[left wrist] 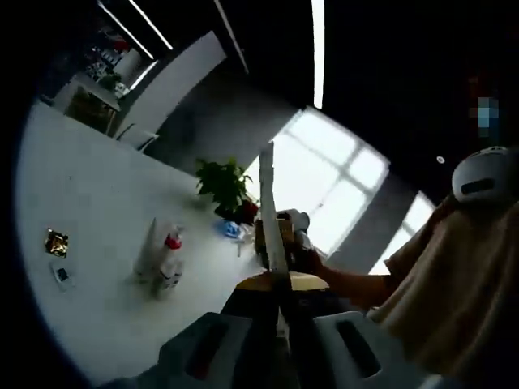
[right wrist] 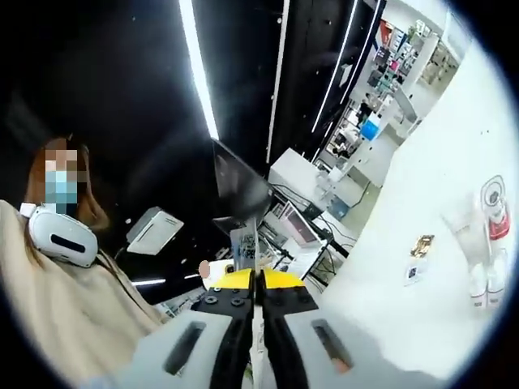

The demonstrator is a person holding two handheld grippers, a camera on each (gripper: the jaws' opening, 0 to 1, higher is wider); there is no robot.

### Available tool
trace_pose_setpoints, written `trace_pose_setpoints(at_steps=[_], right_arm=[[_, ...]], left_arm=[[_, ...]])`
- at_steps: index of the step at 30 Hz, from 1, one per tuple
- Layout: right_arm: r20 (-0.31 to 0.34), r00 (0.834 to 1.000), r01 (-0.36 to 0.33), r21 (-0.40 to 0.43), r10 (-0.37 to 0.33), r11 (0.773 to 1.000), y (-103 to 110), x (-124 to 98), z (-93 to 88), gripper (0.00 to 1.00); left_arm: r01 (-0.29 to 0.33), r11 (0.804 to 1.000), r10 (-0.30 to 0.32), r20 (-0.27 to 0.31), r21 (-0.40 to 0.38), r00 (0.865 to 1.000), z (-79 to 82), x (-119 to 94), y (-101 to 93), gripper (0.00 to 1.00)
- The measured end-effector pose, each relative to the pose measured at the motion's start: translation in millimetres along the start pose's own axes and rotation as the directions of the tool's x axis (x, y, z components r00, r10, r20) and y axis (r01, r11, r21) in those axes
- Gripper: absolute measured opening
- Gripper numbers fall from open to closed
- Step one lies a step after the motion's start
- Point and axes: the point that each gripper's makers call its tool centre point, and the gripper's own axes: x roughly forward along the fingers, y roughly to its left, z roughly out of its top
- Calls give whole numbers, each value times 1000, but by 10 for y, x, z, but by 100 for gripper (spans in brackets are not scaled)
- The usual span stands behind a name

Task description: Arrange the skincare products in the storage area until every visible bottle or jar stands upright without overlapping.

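**A:** Start close in. What are your jaws doing?

**B:** My left gripper (left wrist: 280,324), at the bottom centre of the left gripper view, is clenched on a thin white card (left wrist: 271,211) that stands up edge-on through the middle of the frame. My right gripper (right wrist: 258,324), bottom centre of the right gripper view, looks pressed together too, with a pale sliver between the yellow tips. I cannot tell what that sliver is.

**A:** And the skincare products?

**B:** Further out, on the white table (left wrist: 89,219). In the left gripper view, lower left of centre, a red-capped bottle (left wrist: 170,259) stands upright, touching or just beside a tall pale tube (left wrist: 149,247). In the right gripper view the same cluster sits at the right edge.

**A:** Anything beyond them?

**B:** A gold sachet (left wrist: 56,241) and a small flat packet (left wrist: 61,274) at the left, apart from the bottles. A potted plant (left wrist: 223,185) near centre, windows behind.

**A:** So how far along?

**B:** The pieces I see stand upright, but they crowd each other. I judge spacing is left to do, and neither gripper is on a product.
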Motion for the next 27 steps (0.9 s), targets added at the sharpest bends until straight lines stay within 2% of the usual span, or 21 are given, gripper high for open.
trace_pose_setpoints(at_steps=[1, 3, 5, 7, 8, 9, 11, 16, 19, 20, 22, 24, 26, 27], right_arm=[[16, 1000, 4, 5, -4, 1000, 6, 5, 13, 4], [49, 998, -32, -6, 32, 999, 72, 6, 43, 6], [38, 999, -37, 21, 36, 999, 84, 3, -24, 12], [63, 996, -76, 98, 70, 992, 159, 21, -90, 19], [64, 994, -91, 121, 84, 988, 174, 15, -143, 19], [60, 995, -83, 106, 77, 991, 161, 16, -183, 16], [62, 996, -71, 99, 66, 993, 151, 12, -241, 10], [98, 994, -51, 108, 40, 993, 118, 3, -206, 5], [97, 993, -71, 105, 61, 992, 182, 7, -206, 1], [92, 995, -46, 93, 38, 995, 156, 7, -219, 1], [94, 995, -51, 113, 41, 992, 136, -12, -227, 1], [102, 995, -27, 117, 15, 993, 77, -39, -225, 1], [122, 992, -29, 135, 12, 990, 70, -62, -203, 1], [136, 991, -29, 145, 9, 989, 68, -73, -184, 1]], left_arm=[[17, 999, -16, 42, -29, 999, 63, 7, -44, 0], [54, 997, -48, 97, -61, 994, 149, 14, -123, 0], [70, 995, -57, 167, -75, 984, 268, 15, -155, 0], [110, 988, -85, 216, -108, 973, 369, 0, -198, 0], [113, 987, -85, 234, -112, 969, 406, -5, -195, 0], [101, 989, -72, 239, -112, 968, 420, -11, -164, 0], [88, 989, -57, 240, -120, 969, 438, -18, -114, 0], [37, 990, -7, 213, -139, 977, 392, -38, -2, 0], [-36, 989, 61, 176, -143, 982, 339, -50, 130, 0], [-51, 989, 74, 167, -138, 983, 332, -46, 153, 0], [-90, 987, 108, 136, -129, 985, 299, -29, 217, 0], [-119, 988, 131, 128, -100, 983, 293, -8, 250, 0], [-129, 992, 127, 137, 0, 982, 301, 4, 235, 1], [-125, 992, 124, 125, 0, 984, 267, 14, 215, 3]])
